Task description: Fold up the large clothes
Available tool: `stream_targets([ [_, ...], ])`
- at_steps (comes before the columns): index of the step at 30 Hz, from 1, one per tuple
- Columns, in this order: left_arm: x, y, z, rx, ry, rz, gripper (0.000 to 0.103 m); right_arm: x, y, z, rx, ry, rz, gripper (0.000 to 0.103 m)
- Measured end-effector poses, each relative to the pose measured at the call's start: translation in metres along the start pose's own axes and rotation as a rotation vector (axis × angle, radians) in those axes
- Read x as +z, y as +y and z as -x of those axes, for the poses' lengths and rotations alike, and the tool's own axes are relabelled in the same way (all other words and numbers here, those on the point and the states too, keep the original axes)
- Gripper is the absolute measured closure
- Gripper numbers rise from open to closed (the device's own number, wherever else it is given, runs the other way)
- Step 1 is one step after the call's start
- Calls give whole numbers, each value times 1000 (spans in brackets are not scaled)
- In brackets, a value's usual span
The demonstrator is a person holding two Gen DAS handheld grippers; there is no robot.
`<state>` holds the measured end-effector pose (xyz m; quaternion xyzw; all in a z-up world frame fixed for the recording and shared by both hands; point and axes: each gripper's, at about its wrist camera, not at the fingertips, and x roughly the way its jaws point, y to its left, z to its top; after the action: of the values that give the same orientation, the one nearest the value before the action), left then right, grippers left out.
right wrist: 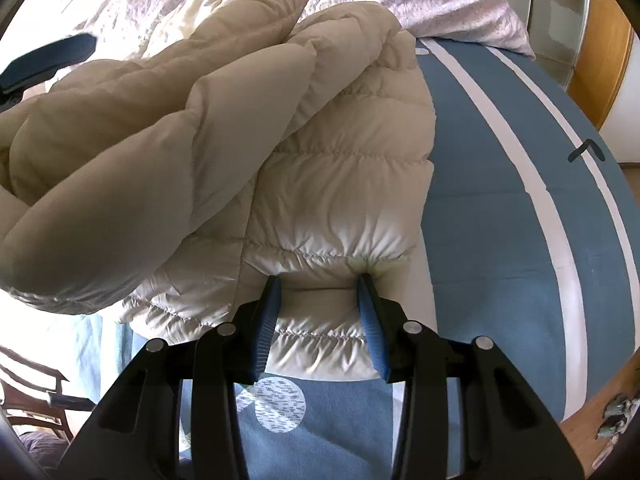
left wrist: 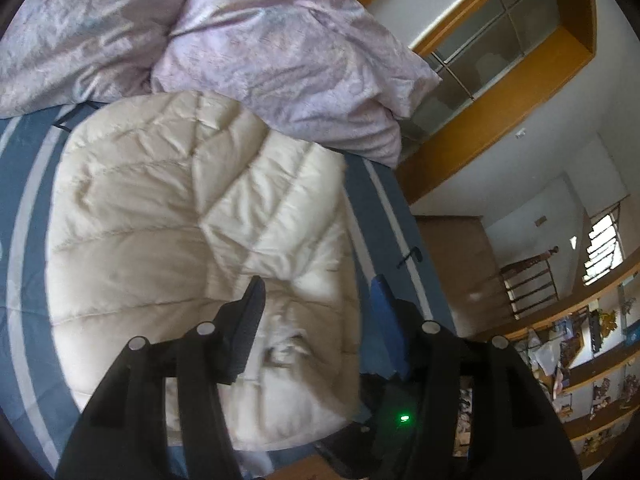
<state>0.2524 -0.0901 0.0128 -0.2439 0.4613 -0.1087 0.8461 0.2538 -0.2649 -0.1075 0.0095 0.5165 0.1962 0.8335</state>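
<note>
The cream puffer jacket (left wrist: pixel 192 240) lies on the bed, on a blue sheet with pale stripes (left wrist: pixel 24 264), just in front of a crumpled lilac duvet (left wrist: pixel 280 48).

My left tongs (left wrist: pixel 316 304) hang above the near part of the jacket with the fingers spread and nothing between them. This view is blurred, so I cannot make out the dark detail on the fabric below them.

My right tongs (right wrist: pixel 320 296) are also spread. Their blue fingertips (right wrist: pixel 370 292) press into the quilted edge of the jacket (right wrist: pixel 340 200), with one padded strip between them, not squeezed. A thick fold of the jacket is piled at the left and hides what is behind it. The jacket covers part of a pale round patch (right wrist: pixel 280 404) on the sheet (right wrist: pixel 500 220).
</note>
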Motion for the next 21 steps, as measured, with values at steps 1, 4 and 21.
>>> stream_targets([
  [1,0,3,2,11,-5,3,48,0,0,0,1,0,0,61],
  [4,0,14,9,66,-27,-3,48,-1,0,0,0,1,0,61],
  [21,-14,65,-1,318,-44,-86,48,-1,0,-1,-2,7,-5,61],
])
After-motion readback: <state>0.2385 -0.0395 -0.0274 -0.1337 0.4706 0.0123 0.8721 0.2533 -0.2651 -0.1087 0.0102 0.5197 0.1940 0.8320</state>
